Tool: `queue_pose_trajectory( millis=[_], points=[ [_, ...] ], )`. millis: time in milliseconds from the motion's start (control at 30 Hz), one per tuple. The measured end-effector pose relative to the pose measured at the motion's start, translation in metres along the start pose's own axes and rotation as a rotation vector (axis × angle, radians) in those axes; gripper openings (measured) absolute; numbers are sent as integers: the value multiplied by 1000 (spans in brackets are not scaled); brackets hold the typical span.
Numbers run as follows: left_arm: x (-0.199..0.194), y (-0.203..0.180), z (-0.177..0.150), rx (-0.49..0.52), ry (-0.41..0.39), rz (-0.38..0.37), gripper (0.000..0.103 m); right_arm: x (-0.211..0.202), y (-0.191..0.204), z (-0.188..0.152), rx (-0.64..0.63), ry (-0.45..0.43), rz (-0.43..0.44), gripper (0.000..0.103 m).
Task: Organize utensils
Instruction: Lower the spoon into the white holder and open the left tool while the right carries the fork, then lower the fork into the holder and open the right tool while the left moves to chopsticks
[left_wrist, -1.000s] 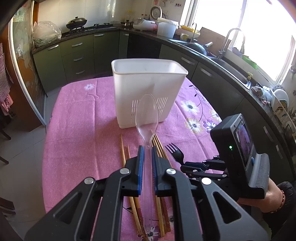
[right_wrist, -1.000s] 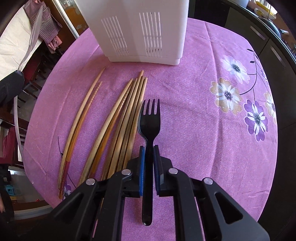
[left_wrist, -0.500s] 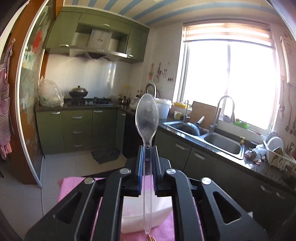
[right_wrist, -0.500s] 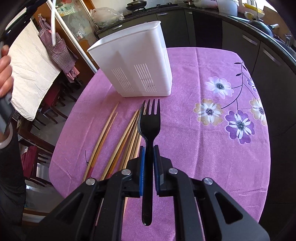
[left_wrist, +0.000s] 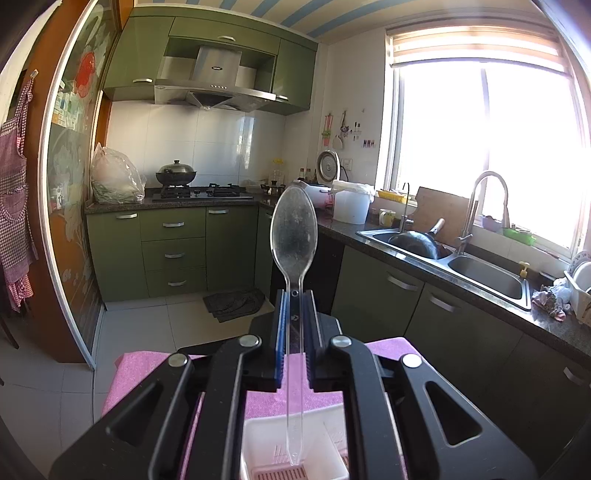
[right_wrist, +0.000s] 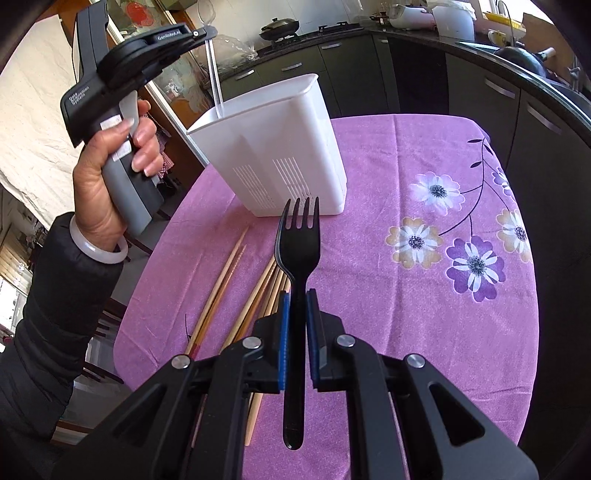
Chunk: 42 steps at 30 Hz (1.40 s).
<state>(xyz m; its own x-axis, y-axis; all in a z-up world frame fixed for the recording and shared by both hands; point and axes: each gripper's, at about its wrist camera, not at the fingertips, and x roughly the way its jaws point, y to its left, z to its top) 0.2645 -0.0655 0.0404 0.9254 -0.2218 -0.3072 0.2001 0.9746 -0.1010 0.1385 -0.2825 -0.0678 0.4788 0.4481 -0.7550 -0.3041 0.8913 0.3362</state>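
Left wrist view: a clear spoon (left_wrist: 293, 236) stands clamped between the left gripper (left_wrist: 294, 325) pads, bowl up beyond the fingertips, handle end hanging down over the white bin (left_wrist: 295, 448). A second ago it was held low over the table, pointing at the bin's side; now it is raised and poised for dropping in. Right gripper (right_wrist: 294, 325) is clenched on a black fork (right_wrist: 298, 254), tines pointing ahead toward the bin, long axis along the fingers; chopsticks (right_wrist: 221, 284) lie below on the pink cloth (right_wrist: 406, 314).
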Motion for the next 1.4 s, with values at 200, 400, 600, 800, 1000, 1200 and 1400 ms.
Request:
queue_pose_trajectory(
  millis=[200,400,600,800,1000,1200,1400],
  points=[
    [-8,-1,-22,26,68,0,9,-14,8,21,-20,-65,2,10],
    [-9,2,-36,46,106,8,10,-38,19,58,-37,-154,-22,10],
    [-23,8,-38,48,110,1,23,-56,32,100,-62,-252,-37,10],
    [-58,18,-37,29,87,-13,23,-62,43,148,-49,-391,-27,10],
    [-88,24,-39,29,95,-29,23,-41,60,198,-78,-551,-112,10],
    [-107,23,-41,61,100,-41,23,7,62,210,-104,-577,-172,10],
    [-109,25,-40,46,102,-53,23,20,50,174,-125,-587,-201,10]
  ],
)
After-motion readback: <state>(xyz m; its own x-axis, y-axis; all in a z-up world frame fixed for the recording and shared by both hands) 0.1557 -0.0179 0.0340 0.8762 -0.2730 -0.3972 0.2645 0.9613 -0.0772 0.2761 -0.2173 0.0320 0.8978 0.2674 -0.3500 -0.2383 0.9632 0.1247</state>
